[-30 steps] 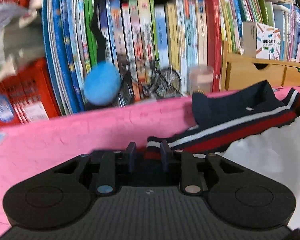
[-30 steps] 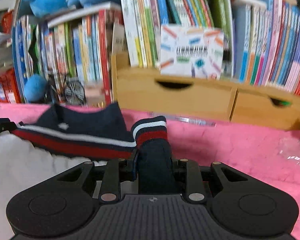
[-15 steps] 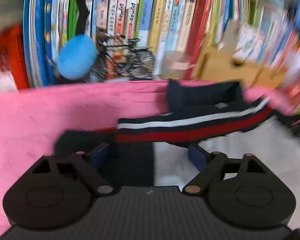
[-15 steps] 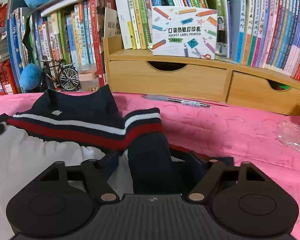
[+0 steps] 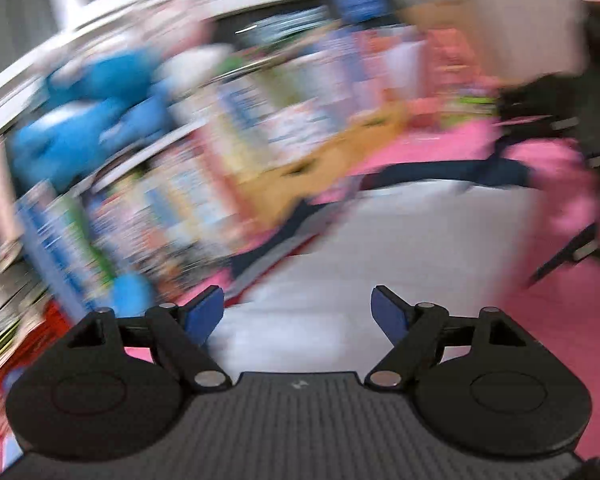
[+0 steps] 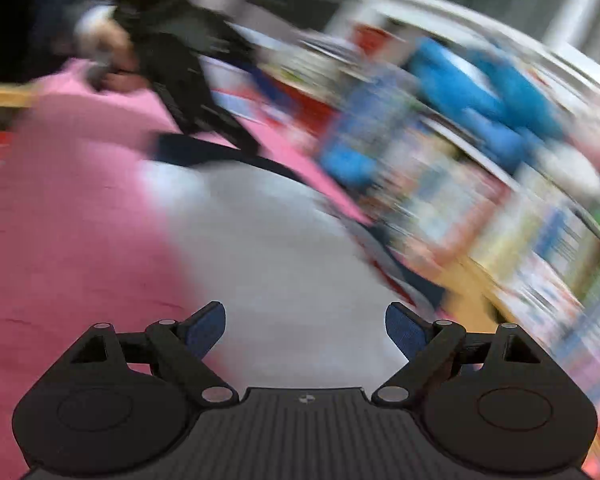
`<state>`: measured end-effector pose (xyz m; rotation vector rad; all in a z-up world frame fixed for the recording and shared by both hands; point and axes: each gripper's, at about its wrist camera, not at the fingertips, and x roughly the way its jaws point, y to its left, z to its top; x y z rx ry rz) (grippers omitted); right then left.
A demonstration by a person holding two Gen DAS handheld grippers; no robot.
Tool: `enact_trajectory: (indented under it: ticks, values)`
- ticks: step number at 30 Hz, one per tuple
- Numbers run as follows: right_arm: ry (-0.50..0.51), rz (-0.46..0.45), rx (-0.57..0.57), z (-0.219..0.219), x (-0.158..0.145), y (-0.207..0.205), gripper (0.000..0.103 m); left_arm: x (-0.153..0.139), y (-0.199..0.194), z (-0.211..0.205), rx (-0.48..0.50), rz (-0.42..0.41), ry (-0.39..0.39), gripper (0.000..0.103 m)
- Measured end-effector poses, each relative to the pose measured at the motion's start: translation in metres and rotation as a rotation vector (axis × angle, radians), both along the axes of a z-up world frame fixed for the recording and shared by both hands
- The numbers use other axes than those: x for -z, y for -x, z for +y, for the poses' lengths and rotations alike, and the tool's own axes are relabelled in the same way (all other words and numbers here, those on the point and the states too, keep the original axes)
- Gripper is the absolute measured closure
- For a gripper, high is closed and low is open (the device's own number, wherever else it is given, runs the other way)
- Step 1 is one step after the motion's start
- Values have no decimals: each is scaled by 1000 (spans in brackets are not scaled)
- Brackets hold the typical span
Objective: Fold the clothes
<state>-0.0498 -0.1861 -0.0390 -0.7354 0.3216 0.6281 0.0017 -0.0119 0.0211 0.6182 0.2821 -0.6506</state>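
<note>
1. Your counter point(image 5: 532, 360) is covered in a pink, slightly crinkled cloth, and both wrist views are heavily smeared by motion.
2. Behind it runs a bookshelf point(image 6: 480, 200) packed with upright books; a blue plush toy point(image 5: 88, 120) sits on top, and a light wooden drawer unit point(image 5: 332, 160) stands at the shelf's foot. What the drawers hold cannot be told.
3. The garment point(image 5: 400, 248) lies flat on the pink cloth, a broad white body with a navy, red and white striped edge towards the shelf.
4. Your left gripper point(image 5: 298, 312) hangs above the white fabric, jaws spread wide, holding nothing.
5. Your right gripper point(image 6: 306, 330) is likewise over the white panel, jaws wide and empty.
6. In the right wrist view a hand point(image 6: 108, 52) grips the other tool's dark handle.
</note>
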Motion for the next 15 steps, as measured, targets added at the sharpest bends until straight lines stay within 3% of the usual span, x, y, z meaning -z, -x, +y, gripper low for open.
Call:
enact_trajectory:
  ticks: [1,2,3,5,6,7,11,13,15]
  values:
    - [40,-7,-29,14,9,5,19,7,12,-9,30,-5,-45,51]
    - [86,-20,-42,27,18,7,22,13,19,-18,56,-5,-82,51]
    - [105,-22,-41,35,23,5,31,20,22,-25,74,3,-109,51]
    - [83,0,-11,36,21,-6,36,31,22,-36,92,7,-155,51]
    - [73,12,4,36,20,-12,43,37,21,-41,97,7,-177,51]
    - [62,23,19,37,20,-18,56,42,19,-47,103,4,-198,51]
    - [24,57,70,38,15,-38,69,62,8,-67,122,-86,-283,52]
    - [23,38,68,35,9,-36,72,72,2,-75,125,-136,-333,70]
    - [18,27,70,31,2,-37,73,74,-2,-76,114,-143,-349,81]
